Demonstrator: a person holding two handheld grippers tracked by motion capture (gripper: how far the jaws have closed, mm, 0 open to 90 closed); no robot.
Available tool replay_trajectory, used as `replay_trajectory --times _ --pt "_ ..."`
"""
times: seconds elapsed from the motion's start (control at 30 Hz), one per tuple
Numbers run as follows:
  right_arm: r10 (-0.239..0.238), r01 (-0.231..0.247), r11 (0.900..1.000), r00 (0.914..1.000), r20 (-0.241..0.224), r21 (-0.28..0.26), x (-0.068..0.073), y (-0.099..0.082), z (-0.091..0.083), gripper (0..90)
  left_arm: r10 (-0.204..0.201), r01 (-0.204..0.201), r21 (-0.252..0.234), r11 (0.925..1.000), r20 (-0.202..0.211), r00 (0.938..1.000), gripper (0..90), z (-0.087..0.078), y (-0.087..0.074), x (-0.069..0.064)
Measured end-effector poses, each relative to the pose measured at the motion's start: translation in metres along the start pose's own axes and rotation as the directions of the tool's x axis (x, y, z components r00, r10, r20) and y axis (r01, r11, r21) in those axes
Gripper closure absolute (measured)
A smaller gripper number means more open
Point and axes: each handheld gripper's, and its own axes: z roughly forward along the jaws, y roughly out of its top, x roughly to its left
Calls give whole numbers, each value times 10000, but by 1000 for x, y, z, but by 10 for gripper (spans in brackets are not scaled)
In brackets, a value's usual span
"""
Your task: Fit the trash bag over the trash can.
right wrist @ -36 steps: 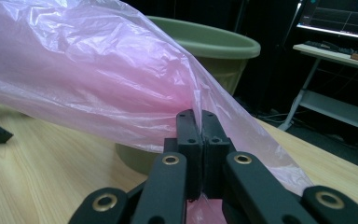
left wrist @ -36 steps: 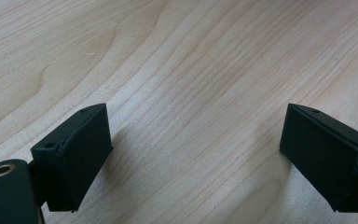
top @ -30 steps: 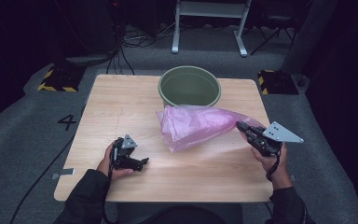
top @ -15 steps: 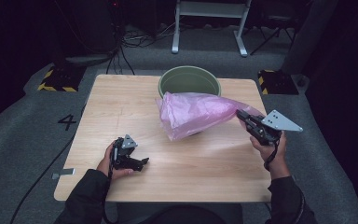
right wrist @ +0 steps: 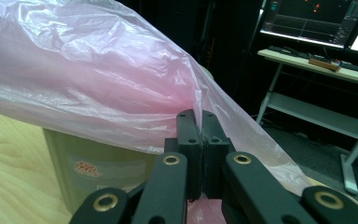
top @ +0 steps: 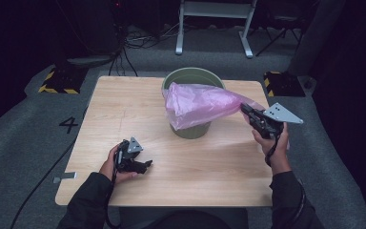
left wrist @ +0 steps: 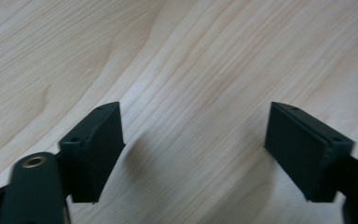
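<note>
Pale wood counter [top: 124, 109] carries a round olive-green plastic bin [top: 189, 78] at its far middle, and a thin translucent pink plastic bag [top: 198, 105] hangs draped across the bin's mouth and front wall, stretched out to the right. The right tool [top: 247, 112] is clamped tight on the bag's edge, its jaws pressed together with the film pinched between them, held above the counter just right of the bin. The left tool [top: 145, 165] rests low on the near left of the counter, its jaws standing apart with bare wood between them; they have just been closing a little, on nothing.

To line the bin well, I judge the left tool should take the bag's opposite edge so the mouth can be spread over the rim, keeping the pull gentle so the film does not tear.

A small red printed mark [right wrist: 85, 167] sits on the bin's wall, too blurred to read. A "4" [top: 70, 125] is marked on the grey floor left of the counter.
</note>
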Motion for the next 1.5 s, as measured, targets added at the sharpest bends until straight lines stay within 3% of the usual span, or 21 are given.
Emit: replay_trajectory --times 0.03,0.17,0.33,0.57,0.77,1.03,1.3,1.4,1.5 --pt "26 -26 10000 10000 80 43 -1 1 3 896 -10 11 -41 10000 185 9998 185 0 1 -1" --pt "87 -89 9999 9998 174 105 -3 2 7 896 70 -70 -63 10000 99 9999 182 -1 5 -4" --pt "147 -157 9994 9993 353 294 -6 -1 15 896 78 -68 -776 9970 132 9999 182 -12 12 -2" --pt "255 -283 9985 9978 606 459 -11 -3 20 896 385 -383 -1703 9846 -21 9993 186 -33 30 -4" --pt "290 -332 9979 9968 751 564 -14 -1 23 896 422 -409 -2451 9686 0 9991 203 -48 48 1" --pt "251 -316 9971 9953 938 688 -15 2 29 896 702 -708 -3060 9494 -129 9974 205 -63 85 8" --pt "161 -244 9964 9948 1006 815 -15 4 33 895 1033 -1066 -3957 9122 -298 9942 213 -82 134 8" --pt "228 -324 9958 9936 1108 852 -16 3 33 895 1120 -1110 -4088 9058 -217 9935 230 -81 145 7" --pt "340 -451 9952 9916 1246 871 -19 3 33 895 1401 -1412 -4030 9042 -323 9896 240 -76 159 2"
